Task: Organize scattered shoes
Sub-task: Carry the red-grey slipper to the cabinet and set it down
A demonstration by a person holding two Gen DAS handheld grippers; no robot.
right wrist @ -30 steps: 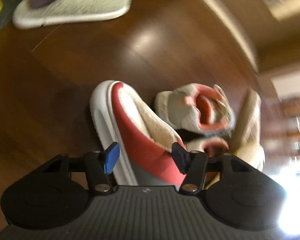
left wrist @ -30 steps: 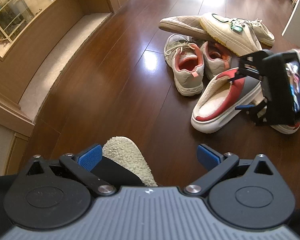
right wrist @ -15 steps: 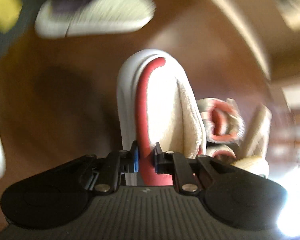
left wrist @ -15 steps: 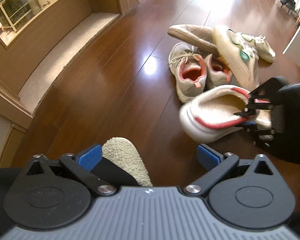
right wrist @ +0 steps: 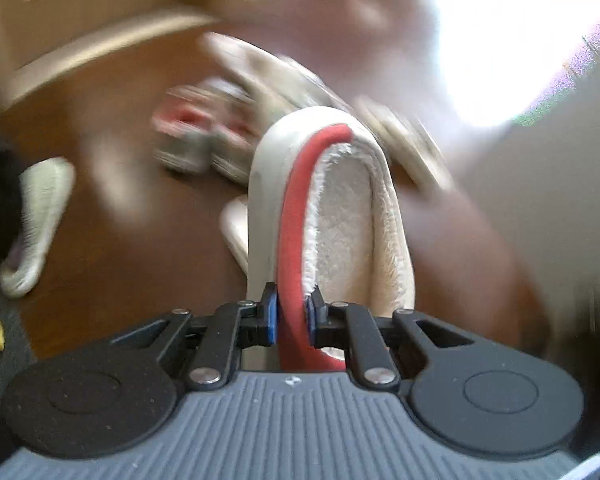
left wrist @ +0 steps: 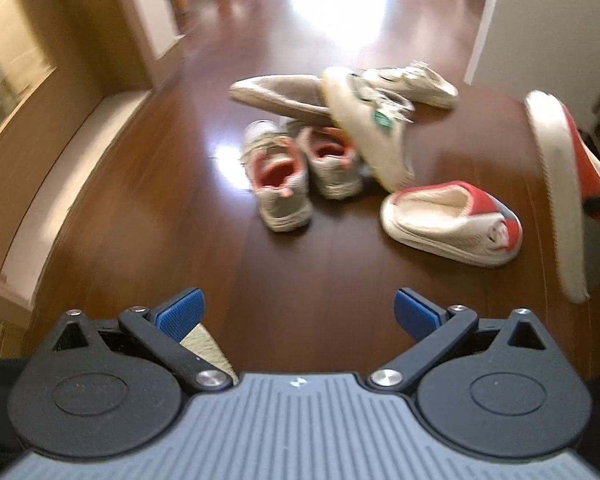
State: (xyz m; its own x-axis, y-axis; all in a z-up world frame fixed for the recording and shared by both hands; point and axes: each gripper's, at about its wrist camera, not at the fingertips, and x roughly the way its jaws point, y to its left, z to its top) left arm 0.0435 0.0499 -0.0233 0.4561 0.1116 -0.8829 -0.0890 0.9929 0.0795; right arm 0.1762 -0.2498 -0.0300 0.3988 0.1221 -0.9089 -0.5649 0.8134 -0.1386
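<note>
Slipper (right wrist: 332, 216) with red trim is clamped by the right gripper (right wrist: 292, 316): its 2 pads pinch the red collar edge, almost fully closed. The long axis of the slipper runs straight away from the fingers, toward the top of the right wrist view, toe far. In the left wrist view it hangs at the right edge, clear of the floor (left wrist: 160, 208). Its matching slipper (left wrist: 452, 224) lies at centre right, below the pile of 4 other shoes (left wrist: 332, 136). The left gripper (left wrist: 298, 316) is wide open and empty, so it looks free for the mate.
</note>
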